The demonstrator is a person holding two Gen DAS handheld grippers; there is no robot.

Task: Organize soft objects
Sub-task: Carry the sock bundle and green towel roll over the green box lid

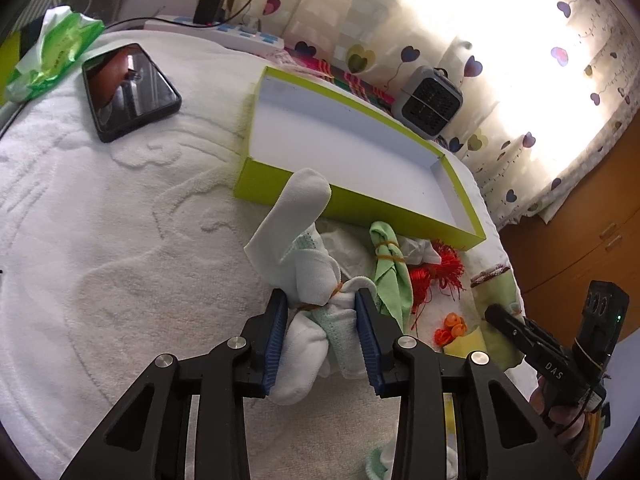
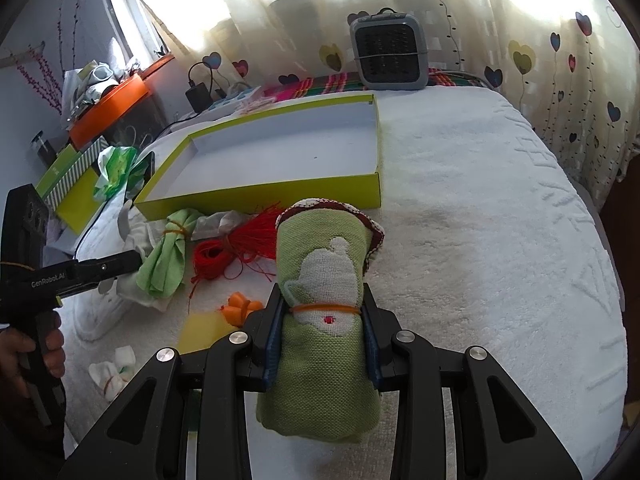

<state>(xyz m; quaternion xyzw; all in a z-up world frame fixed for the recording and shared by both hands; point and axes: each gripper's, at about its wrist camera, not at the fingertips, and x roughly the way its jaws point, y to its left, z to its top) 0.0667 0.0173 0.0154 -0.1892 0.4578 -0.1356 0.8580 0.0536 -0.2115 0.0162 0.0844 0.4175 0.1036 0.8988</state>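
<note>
A white sock bundle tied with a rubber band sits between the blue pads of my left gripper, which press on both its sides. One sock end sticks up in front of the lime-green open box. My right gripper is shut on a rolled green cloth with a white teapot motif and an orange band. The box lies just beyond it with nothing visible inside. The left gripper shows at the left edge of the right wrist view, held by a hand.
Between the grippers lie a banded green cloth, red tassel thread, an orange item, a yellow pad and a small white sock bundle. A phone and tissue pack lie left. A small fan stands behind the box.
</note>
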